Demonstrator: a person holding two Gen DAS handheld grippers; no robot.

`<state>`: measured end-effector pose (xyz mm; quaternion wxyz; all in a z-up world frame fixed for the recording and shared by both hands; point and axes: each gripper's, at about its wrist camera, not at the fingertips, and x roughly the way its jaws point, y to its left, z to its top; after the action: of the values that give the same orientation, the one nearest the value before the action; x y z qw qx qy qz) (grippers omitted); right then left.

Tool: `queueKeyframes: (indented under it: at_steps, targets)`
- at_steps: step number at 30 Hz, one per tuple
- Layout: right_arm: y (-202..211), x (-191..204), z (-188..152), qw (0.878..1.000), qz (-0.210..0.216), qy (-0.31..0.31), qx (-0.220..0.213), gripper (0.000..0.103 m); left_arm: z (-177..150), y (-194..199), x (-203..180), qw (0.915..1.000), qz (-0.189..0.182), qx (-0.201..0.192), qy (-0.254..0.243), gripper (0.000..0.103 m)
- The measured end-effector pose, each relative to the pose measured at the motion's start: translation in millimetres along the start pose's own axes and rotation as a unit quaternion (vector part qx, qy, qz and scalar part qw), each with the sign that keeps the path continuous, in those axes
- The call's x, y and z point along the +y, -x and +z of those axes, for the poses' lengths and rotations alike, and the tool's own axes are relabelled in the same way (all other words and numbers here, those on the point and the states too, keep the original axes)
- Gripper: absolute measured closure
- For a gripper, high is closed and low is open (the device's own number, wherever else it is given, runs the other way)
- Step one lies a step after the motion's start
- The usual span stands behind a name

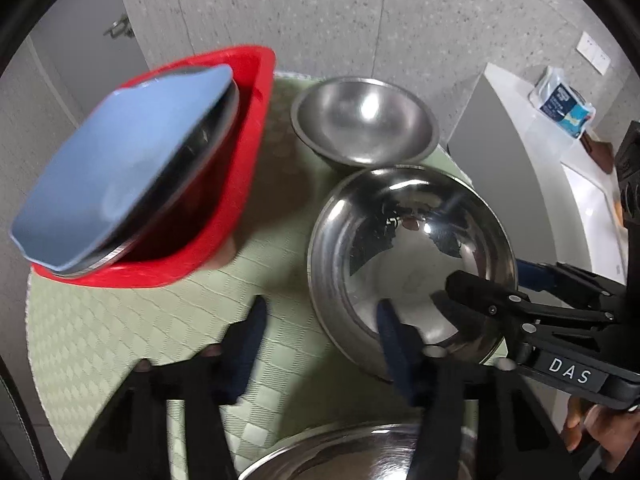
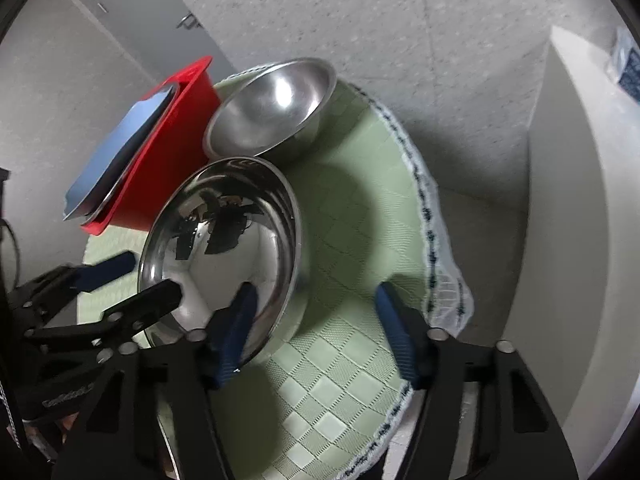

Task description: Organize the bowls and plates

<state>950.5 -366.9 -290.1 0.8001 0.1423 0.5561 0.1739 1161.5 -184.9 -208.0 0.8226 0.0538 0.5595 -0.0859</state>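
Left gripper [image 1: 320,344] and right gripper [image 2: 316,332], jaws spread, each straddle the shiny bowl's [image 1: 404,256] rim on the green mat [image 1: 120,340]. Beyond it: matte bowl [image 1: 364,120]; leftward, red basin [image 1: 228,208] holding blue plate [image 1: 120,164].

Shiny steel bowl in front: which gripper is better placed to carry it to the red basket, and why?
Left, narrowly. The left gripper and right gripper are both open, straddling the rim of the shiny bowl, but the left is on the side beside the red basket, so probably needs no crossing.
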Motion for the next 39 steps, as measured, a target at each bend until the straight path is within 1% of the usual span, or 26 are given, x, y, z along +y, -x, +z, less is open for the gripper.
queueKeyframes:
  at_steps: [1, 2, 4, 6, 9, 13, 16, 19, 21, 24, 28, 31, 35, 38, 39]
  targets:
    - [-2, 1, 0, 1.0, 0.007, 0.002, 0.002, 0.05, 1, -3, 0, 1.0, -0.003, 0.005, 0.0, 0.073]
    - [-3, 1, 1, 1.0, 0.012, 0.003, 0.004, 0.055, 2, -7, -1, 0.9999, -0.006, 0.011, 0.0, 0.083]
    - [-4, 1, 1, 1.0, 0.024, 0.004, 0.006, 0.061, 5, -10, -1, 0.9999, -0.006, 0.009, 0.0, 0.085]
    - [-4, 4, 2, 0.999, 0.035, 0.005, 0.006, 0.071, 10, -13, 0, 0.9999, -0.012, 0.006, 0.0, 0.087]
    - [0, 8, 2, 1.0, 0.029, 0.01, 0.0, 0.071, 13, -11, 0, 0.9999, -0.01, -0.003, -0.003, 0.089]
    - [14, 9, 3, 0.999, 0.027, 0.005, -0.017, 0.071, 11, 4, -1, 0.9993, -0.025, -0.028, -0.008, 0.089]
    - [35, 13, 3, 0.999, 0.02, 0.006, -0.041, 0.071, 10, 23, -2, 0.9979, -0.029, -0.055, -0.016, 0.089]
    - [63, 27, 2, 0.997, 0.01, 0.012, -0.074, 0.07, 2, 51, 1, 0.995, -0.041, -0.089, -0.023, 0.089]
    - [83, 40, -1, 0.995, 0.005, 0.016, -0.098, 0.07, -6, 65, 6, 0.9931, -0.045, -0.104, -0.028, 0.089]
    - [105, 60, -9, 0.992, 0.0, 0.022, -0.122, 0.07, -25, 87, 16, 0.9904, -0.048, -0.125, -0.036, 0.089]
    - [116, 89, -29, 0.99, -0.011, 0.028, -0.136, 0.071, -55, 106, 34, 0.9887, -0.052, -0.135, -0.04, 0.089]
    - [121, 108, -47, 0.991, -0.015, 0.027, -0.132, 0.071, -84, 117, 44, 0.9886, -0.057, -0.133, -0.041, 0.089]
    - [119, 124, -70, 0.992, -0.027, 0.018, -0.121, 0.07, -124, 130, 53, 0.9903, -0.058, -0.117, -0.048, 0.089]
    - [114, 131, -88, 0.993, -0.046, 0.01, -0.11, 0.07, -142, 135, 55, 0.991, -0.06, -0.105, -0.056, 0.089]
    - [113, 132, -93, 0.993, -0.051, 0.007, -0.107, 0.07, -139, 134, 53, 0.9911, -0.061, -0.101, -0.061, 0.089]
